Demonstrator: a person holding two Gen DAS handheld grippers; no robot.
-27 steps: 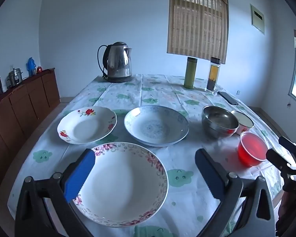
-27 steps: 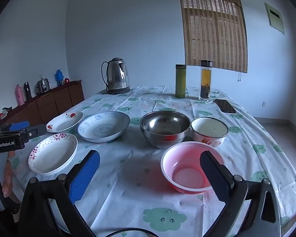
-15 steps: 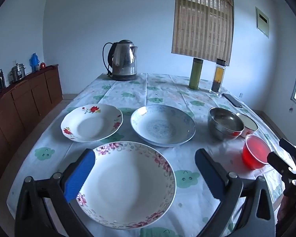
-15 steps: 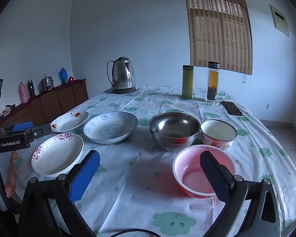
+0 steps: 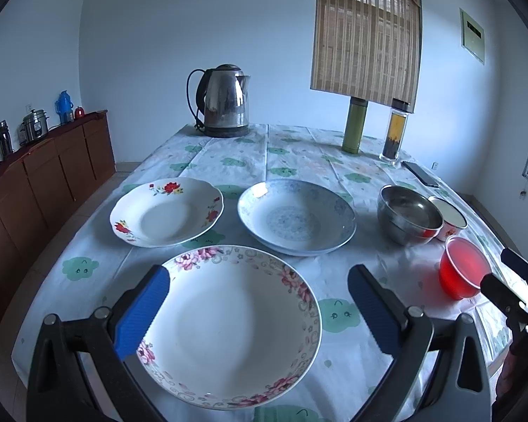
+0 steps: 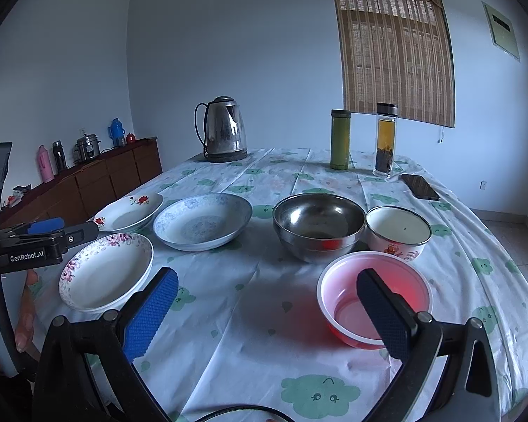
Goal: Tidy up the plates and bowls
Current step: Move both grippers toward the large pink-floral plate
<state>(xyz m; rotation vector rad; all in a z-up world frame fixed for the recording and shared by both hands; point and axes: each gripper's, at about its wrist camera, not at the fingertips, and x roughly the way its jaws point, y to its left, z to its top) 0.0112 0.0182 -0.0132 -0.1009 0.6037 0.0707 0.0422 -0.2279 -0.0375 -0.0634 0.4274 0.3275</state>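
1. The left gripper [image 5: 257,311] hovers low at the near edge of the table, its blue-padded jaws spread wide and holding nothing.
2. Between and just beyond those jaws lies the pink-flowered plate [image 5: 230,327], white with a floral rim, flat on the tablecloth [image 5: 250,161], which is white with green cloud faces.
3. The right gripper [image 6: 265,311] also hovers at the near edge, further right, its jaws likewise spread wide and empty.
4. Its right finger overlaps the near rim of the red plastic bowl [image 6: 375,293] in the picture; whether it touches the bowl cannot be told.
5. Behind the pink-flowered plate sits the red-flowered plate [image 5: 167,211] on the left, and just beside it on the right the blue-patterned plate [image 5: 295,221], the deepest of the three.
6. To the right of the blue-patterned plate, near but apart, stands the steel bowl [image 6: 318,225]; the white enamel bowl [image 6: 397,234] with a small flower print sits just beside it on the right.
7. The red plastic bowl lies just in front of these two bowls.
8. A dark phone [image 6: 420,186] lies flat beyond the enamel bowl.
9. At the far end stand a steel kettle [image 5: 225,102] on the left, and a green flask [image 6: 340,139] and a clear bottle [image 6: 385,140] of amber liquid on the right.
10. A wooden sideboard [image 5: 49,176] runs along the left wall.
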